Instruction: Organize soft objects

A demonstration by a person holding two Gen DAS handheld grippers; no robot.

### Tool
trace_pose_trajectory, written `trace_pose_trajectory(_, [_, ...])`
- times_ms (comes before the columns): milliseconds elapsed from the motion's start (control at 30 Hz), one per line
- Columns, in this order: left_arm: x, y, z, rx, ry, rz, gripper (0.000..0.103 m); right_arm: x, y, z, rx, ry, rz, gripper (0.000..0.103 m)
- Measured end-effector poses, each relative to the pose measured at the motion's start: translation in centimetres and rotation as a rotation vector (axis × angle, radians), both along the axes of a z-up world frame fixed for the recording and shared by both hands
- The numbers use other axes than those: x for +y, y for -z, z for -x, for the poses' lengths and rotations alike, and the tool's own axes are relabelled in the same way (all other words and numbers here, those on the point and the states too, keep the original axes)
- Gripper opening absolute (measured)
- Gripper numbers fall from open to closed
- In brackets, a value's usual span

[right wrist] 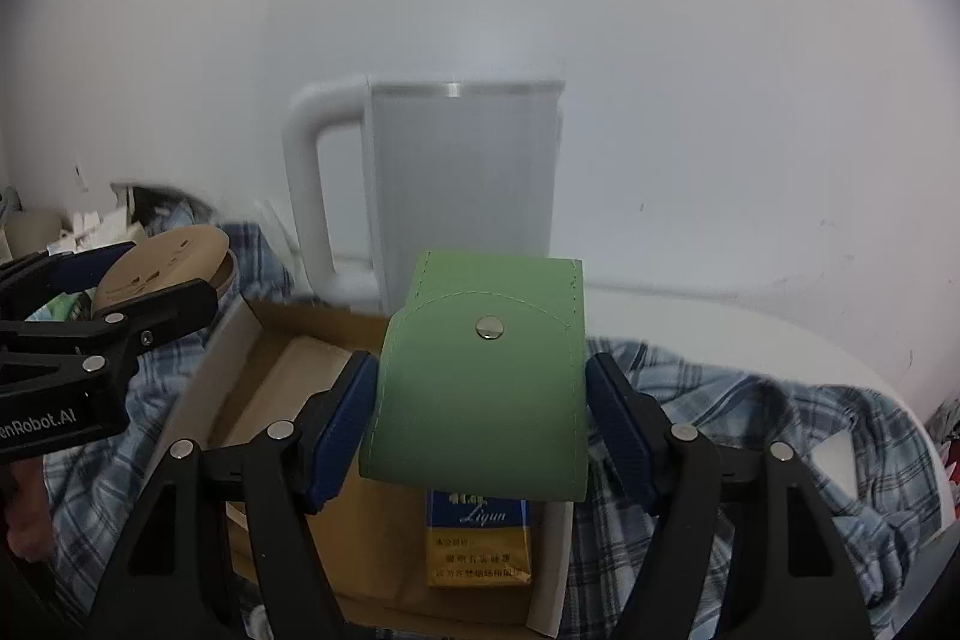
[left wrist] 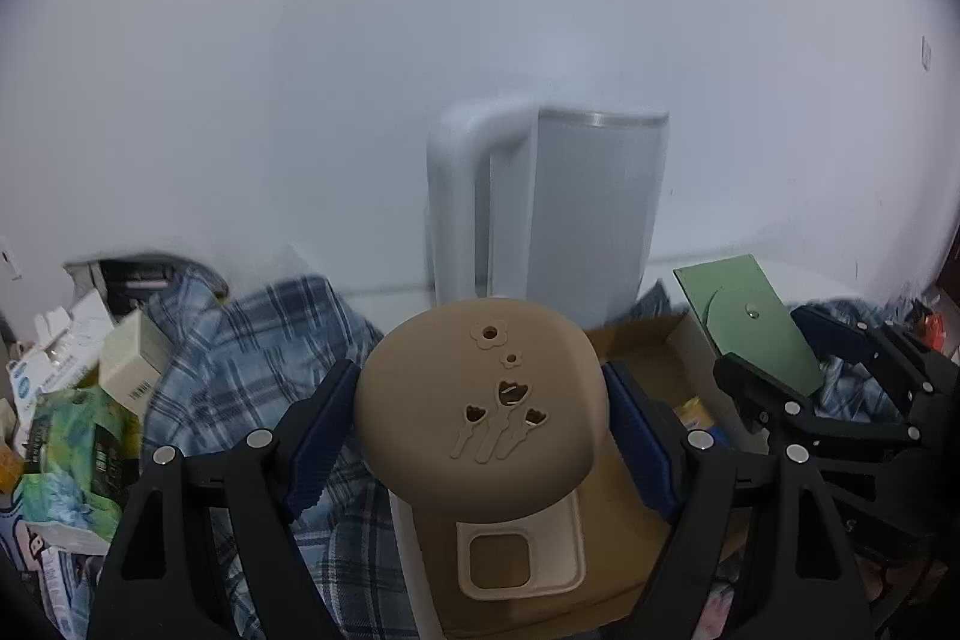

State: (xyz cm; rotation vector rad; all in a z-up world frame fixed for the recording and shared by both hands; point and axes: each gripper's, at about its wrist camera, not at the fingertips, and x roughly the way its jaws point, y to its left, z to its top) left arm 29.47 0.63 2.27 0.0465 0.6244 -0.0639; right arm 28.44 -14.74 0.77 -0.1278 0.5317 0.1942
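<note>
Against a plain white wall, the open brown cardboard box point(right wrist: 312, 388) sits right under both tools: the left gripper point(left wrist: 483, 430) clamps a tan rounded silicone pouch point(left wrist: 480, 400) over its left side, the right gripper point(right wrist: 480, 421) pinches a green snap-button case point(right wrist: 480, 382) above its right edge.
</note>
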Motion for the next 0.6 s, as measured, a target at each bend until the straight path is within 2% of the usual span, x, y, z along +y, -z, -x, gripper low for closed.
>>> trace_pose_trajectory(167, [0.6, 1.8, -0.8, 0.05, 0.002, 0.016, 0.082, -0.3, 2.3, -1.5, 0.067, -0.012, -0.003, 0.07])
trace_pose_trajectory(467, [0.5, 2.5, -1.4, 0.076, 0.008, 0.003, 0.082, 0.3, 4.2, -2.3, 0.13, -0.018, 0.029, 0.072])
trace_pose_trajectory(600, [0.6, 2.5, -1.4, 0.073, 0.006, 0.008, 0.082, -0.2, 4.0, -2.0, 0.121, -0.01, 0.034, 0.08])
